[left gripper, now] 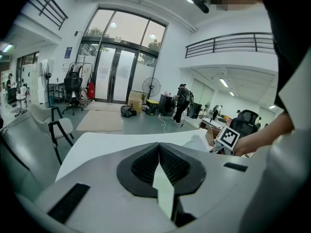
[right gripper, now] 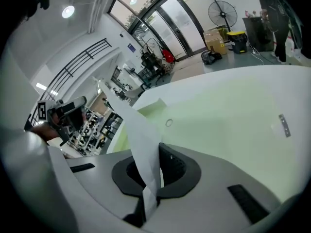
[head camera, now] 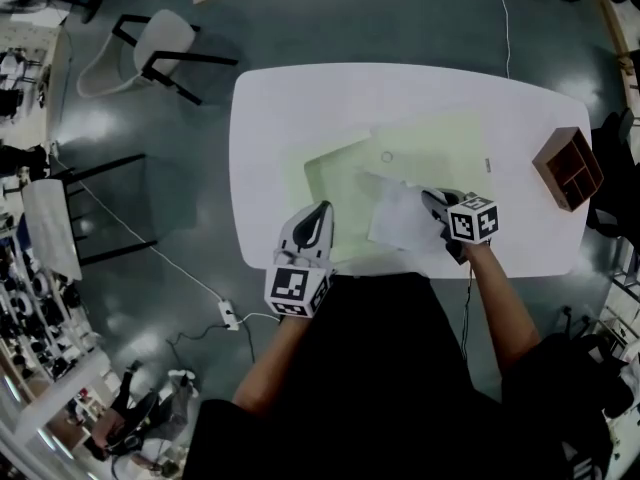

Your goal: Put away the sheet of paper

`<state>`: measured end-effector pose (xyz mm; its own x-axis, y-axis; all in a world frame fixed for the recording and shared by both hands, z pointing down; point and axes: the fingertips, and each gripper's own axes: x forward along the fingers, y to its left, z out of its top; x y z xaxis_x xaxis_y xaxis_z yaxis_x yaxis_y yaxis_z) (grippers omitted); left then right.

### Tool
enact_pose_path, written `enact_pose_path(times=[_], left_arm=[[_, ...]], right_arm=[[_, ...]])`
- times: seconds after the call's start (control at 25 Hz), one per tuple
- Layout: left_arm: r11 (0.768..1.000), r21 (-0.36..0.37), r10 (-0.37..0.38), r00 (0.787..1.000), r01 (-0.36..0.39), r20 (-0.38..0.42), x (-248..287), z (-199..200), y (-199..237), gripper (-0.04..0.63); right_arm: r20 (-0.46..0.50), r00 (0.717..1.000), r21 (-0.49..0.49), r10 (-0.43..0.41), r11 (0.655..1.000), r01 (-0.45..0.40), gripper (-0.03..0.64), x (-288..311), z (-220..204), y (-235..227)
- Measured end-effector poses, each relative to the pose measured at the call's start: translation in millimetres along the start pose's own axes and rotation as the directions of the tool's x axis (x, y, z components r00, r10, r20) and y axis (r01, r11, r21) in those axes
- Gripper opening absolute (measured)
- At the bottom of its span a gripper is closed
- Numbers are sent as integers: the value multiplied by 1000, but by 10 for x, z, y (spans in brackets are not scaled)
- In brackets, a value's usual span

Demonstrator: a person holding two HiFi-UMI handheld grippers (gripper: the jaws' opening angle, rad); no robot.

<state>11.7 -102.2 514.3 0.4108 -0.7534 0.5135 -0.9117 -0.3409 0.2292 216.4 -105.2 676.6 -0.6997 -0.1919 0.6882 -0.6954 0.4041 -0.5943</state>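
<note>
White table (head camera: 270, 118) fills the middle of the head view, and on it lies a big pale green folder (head camera: 440, 148), with the white sheet of paper (head camera: 400, 218) just below the middle, over the folder's near side. The left gripper (head camera: 320, 208), at the folder's lower left, is pinched tight on the folder's thin green edge, and the right gripper (head camera: 430, 200) is pinched tight on the paper's right edge. I think it is best to lift the green edge up high, then slide the paper in flat and slow so it does not bend.
</note>
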Motion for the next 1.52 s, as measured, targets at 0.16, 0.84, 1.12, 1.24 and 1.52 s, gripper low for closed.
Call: enact_pose_path(times=[0.16, 0.84, 1.12, 1.24, 1.52], left_arm=[[1000, 22, -7, 1000, 8, -14, 32, 9, -32, 3], [1000, 19, -9, 999, 10, -37, 115, -81, -71, 3], [1000, 11, -2, 999, 2, -42, 136, -94, -54, 3], [1000, 1, 6, 999, -6, -52, 143, -85, -22, 3], [1000, 10, -5, 999, 6, -52, 182, -90, -42, 3]], right_arm=[[25, 1000, 108, 18, 994, -21, -1, 15, -38, -122], [-10, 999, 209, 50, 977, -46, 0, 149, -37, -473], [-47, 998, 168, 43, 985, -35, 0, 182, 67, -579], [-70, 996, 154, 58, 987, -47, 0, 224, 79, -559], [-91, 989, 201, 118, 975, -98, 0, 371, 31, -459]])
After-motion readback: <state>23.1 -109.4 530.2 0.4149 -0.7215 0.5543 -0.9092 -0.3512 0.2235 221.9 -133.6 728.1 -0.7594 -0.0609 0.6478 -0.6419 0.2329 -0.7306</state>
